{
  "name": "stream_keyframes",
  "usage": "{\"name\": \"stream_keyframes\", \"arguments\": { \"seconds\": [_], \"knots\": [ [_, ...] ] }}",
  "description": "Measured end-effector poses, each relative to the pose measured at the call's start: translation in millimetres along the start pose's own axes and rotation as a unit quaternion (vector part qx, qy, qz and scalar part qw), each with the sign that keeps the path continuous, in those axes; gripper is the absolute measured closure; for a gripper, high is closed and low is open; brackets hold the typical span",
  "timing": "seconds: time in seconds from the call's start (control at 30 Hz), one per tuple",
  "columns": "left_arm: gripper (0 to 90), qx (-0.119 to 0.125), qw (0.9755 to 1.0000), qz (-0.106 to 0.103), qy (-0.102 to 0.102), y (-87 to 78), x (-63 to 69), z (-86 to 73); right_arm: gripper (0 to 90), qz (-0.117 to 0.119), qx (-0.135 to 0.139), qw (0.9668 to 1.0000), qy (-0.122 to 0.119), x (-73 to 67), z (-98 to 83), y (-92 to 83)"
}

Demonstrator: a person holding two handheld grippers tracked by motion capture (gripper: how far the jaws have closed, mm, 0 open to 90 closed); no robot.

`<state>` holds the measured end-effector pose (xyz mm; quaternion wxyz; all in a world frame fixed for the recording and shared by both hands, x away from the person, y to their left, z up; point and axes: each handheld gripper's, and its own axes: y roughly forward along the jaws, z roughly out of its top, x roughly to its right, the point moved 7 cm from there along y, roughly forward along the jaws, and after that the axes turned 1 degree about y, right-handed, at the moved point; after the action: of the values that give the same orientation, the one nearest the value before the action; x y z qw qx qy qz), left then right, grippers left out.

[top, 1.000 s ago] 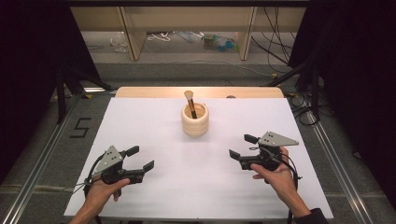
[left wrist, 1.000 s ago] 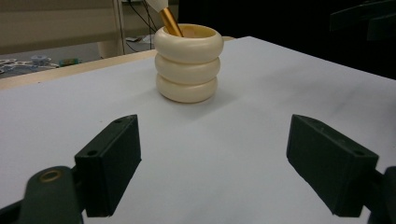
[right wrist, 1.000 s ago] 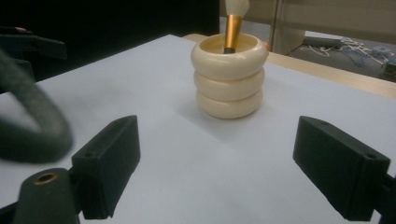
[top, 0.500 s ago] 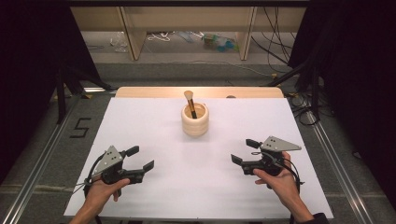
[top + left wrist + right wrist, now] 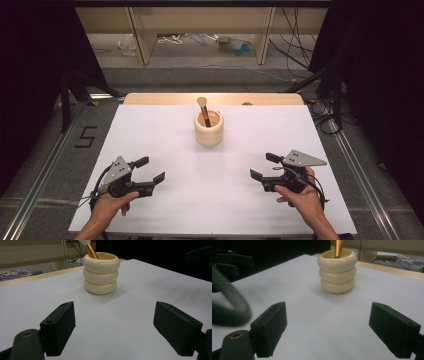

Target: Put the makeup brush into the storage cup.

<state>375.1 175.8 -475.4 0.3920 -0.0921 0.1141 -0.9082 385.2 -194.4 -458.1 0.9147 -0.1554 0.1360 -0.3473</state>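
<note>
A cream ribbed cup (image 5: 208, 128) stands upright on the white table (image 5: 150, 135) toward the back middle. A brush with a gold handle (image 5: 203, 111) leans inside it, bristles up. My left gripper (image 5: 150, 169) rests low at the front left, open, with nothing between its fingers. At the front right my right gripper (image 5: 264, 166) is open and empty too. In the left gripper view the cup (image 5: 101, 273) sits ahead beyond the gripper (image 5: 115, 331). The right gripper view has the cup (image 5: 337, 270) ahead past its gripper (image 5: 328, 332).
A wooden strip (image 5: 165, 98) runs along the table's far edge. Beyond it are wooden furniture legs and cables on the floor (image 5: 200, 42). Metal rails (image 5: 45, 170) flank the table. A dark cable loop (image 5: 227, 310) crosses the left of the right gripper view.
My right gripper has drifted slightly toward the front of the table. The left gripper and the cup have stayed put.
</note>
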Motion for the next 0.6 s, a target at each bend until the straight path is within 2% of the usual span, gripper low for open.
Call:
{"name": "stream_keyframes", "arguments": {
  "seconds": [0.17,0.23,0.33,0.4,0.6],
  "knots": [
    [17.7,0.000,1.0000,0.001,0.001,-0.2,-0.6,0.1,16.0,0.005,-0.001,1.0000,0.008,-2.8,-3.9,-4.4],
    [17.7,0.000,1.0000,0.001,0.001,-0.1,-0.5,0.3,16.0,0.001,-0.008,1.0000,0.004,-2.7,-5.9,-6.2],
    [17.7,0.000,1.0000,0.001,0.001,-0.2,-0.4,0.2,16.0,0.000,0.000,1.0000,0.003,-3.9,-7.0,-6.4],
    [17.7,0.000,1.0000,0.002,0.001,-0.1,-0.7,0.3,16.0,-0.001,-0.013,0.9999,0.002,-4.7,-9.1,-9.2],
    [17.7,0.000,1.0000,0.000,0.001,0.1,-0.3,0.2,16.0,-0.001,-0.011,0.9999,-0.004,-6.5,-11.1,-10.7]
  ]
}}
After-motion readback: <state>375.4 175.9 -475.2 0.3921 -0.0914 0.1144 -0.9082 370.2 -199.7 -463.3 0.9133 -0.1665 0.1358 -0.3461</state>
